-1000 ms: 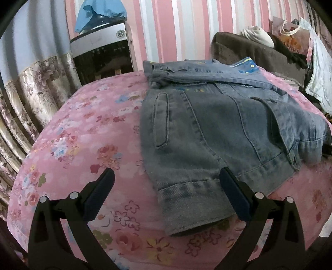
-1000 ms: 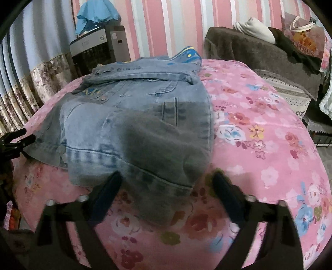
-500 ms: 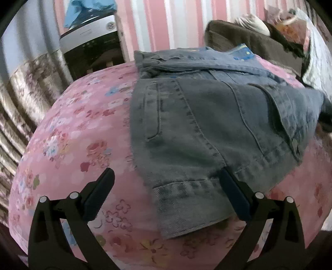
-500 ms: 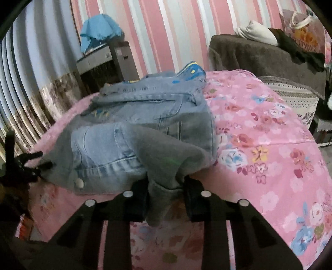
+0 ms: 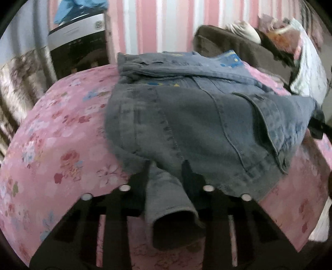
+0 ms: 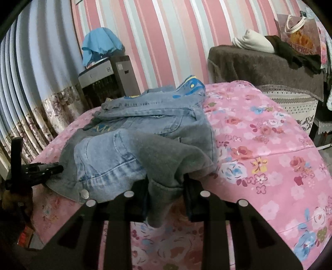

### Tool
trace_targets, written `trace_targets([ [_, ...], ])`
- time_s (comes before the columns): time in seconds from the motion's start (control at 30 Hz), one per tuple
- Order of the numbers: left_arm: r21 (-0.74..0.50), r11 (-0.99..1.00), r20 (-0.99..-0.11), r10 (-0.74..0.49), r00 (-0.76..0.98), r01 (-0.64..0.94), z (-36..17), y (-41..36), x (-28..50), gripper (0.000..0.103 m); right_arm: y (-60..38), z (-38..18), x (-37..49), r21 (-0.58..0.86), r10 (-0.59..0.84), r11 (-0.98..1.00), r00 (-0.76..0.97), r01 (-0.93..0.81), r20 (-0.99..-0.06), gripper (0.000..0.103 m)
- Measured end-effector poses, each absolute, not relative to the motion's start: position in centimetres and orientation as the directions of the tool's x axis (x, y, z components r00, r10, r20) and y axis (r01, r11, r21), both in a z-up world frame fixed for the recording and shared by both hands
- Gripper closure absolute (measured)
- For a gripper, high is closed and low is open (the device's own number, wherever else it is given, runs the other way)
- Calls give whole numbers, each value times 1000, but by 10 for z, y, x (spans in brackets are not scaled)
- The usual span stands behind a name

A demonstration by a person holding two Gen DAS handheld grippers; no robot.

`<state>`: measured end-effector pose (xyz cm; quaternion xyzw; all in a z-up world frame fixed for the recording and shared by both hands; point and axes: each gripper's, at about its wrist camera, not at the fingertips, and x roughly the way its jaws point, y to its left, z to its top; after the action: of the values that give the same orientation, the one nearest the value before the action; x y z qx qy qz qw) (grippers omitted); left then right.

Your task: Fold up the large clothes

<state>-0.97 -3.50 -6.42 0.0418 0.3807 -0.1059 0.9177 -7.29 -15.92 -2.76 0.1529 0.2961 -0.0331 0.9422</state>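
The denim jacket [image 5: 197, 124] is spread at the 12 o'clock side of the pink floral bedspread [image 5: 62, 145]. Its hem, just closed upon, is clamped by the left gripper [image 5: 166, 172] at 6 o'clock; another hem fold is pinched by the right gripper [image 6: 166, 182].

The left gripper [image 5: 166, 172] enters from six o'clock, and its jaws have just been closing; the black fingers [image 5: 189, 178] now pinch a bunched hem corner of the denim jacket [image 5: 197, 124] between them. The pinched fabric hangs toward the camera as a folded tube. The rest of the jacket lies spread across the pink floral bedspread [image 5: 62, 145], collar toward twelve o'clock. At ten to eleven o'clock stands a dark appliance [image 5: 81, 47] with a blue cloth [image 5: 81, 8] on top. At one o'clock a brown-covered piece of furniture [image 5: 238, 47] carries blurred items. A black object touches the jacket edge at three o'clock.
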Motion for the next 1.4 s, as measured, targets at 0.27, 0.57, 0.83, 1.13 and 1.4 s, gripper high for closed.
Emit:
trace_targets([
  [0.27, -1, 985, -617, -137, 775, 174, -55, -27, -28, 85, -146, -18, -84, 192, -34, 969, 856, 154, -516, 77],
  [0.57, 28, 990, -470, -111, 875, 141, -40, -22, -55, 88, -145, -12, -98, 173, -92, 967, 891, 187, -444, 77],
  [0.83, 33, 990, -387, -111, 915, 135, -28, -16, -72, 91, -140, 0, -116, 225, -30, 965, 911, 133, -411, 82],
  [1.13, -39, 985, -374, -170, 912, 168, 16, 4, -101, 93, -132, 22, -137, 283, 91, 958, 908, 32, -410, 93],
  [1.4, 10, 978, -399, -189, 897, 210, 47, 7, -77, 95, -151, 51, -117, 300, 99, 954, 919, 23, -383, 95],
])
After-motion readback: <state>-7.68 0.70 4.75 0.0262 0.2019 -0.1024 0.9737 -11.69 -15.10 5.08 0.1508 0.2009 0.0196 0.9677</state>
